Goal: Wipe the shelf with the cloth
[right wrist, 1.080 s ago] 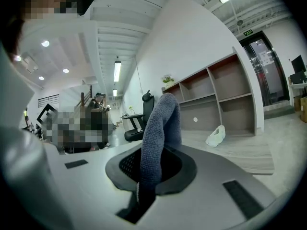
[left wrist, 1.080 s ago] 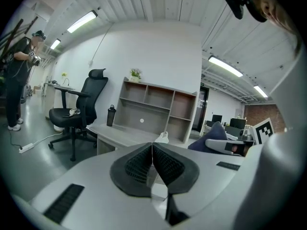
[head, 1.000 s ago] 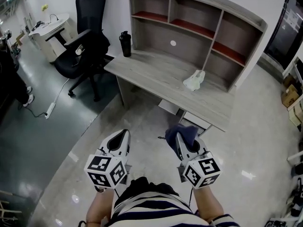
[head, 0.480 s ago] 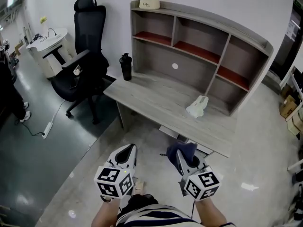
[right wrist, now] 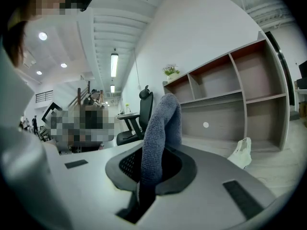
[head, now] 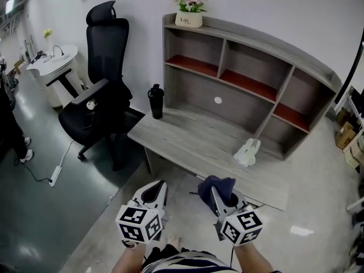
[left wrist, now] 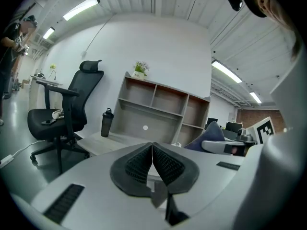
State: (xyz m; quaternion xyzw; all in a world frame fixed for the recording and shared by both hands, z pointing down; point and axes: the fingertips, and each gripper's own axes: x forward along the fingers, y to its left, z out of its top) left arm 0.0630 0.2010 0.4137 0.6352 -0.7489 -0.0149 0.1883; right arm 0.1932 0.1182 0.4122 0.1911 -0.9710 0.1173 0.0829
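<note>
A grey desk [head: 187, 141] carries a shelf unit [head: 250, 78] with red-lined upper compartments, also ahead in the left gripper view [left wrist: 158, 109] and the right gripper view [right wrist: 230, 99]. My right gripper [head: 218, 190] is shut on a dark blue cloth [head: 216, 185] that sticks up between its jaws [right wrist: 160, 138]. It hovers just short of the desk's front edge. My left gripper [head: 153, 191] is shut and holds nothing [left wrist: 152, 162]; it hangs beside the right one, over the floor.
A crumpled white bag [head: 248, 152] lies on the desk's right part. A black bottle [head: 156, 100] stands at its left end, a flower pot [head: 189, 16] on the shelf top. A black office chair [head: 99, 95] stands to the left of the desk.
The view has tipped up and come closer to the desk, so the whole shelf unit and flower pot now show. Both grippers sit nearer the desk's front edge, their states unchanged.
</note>
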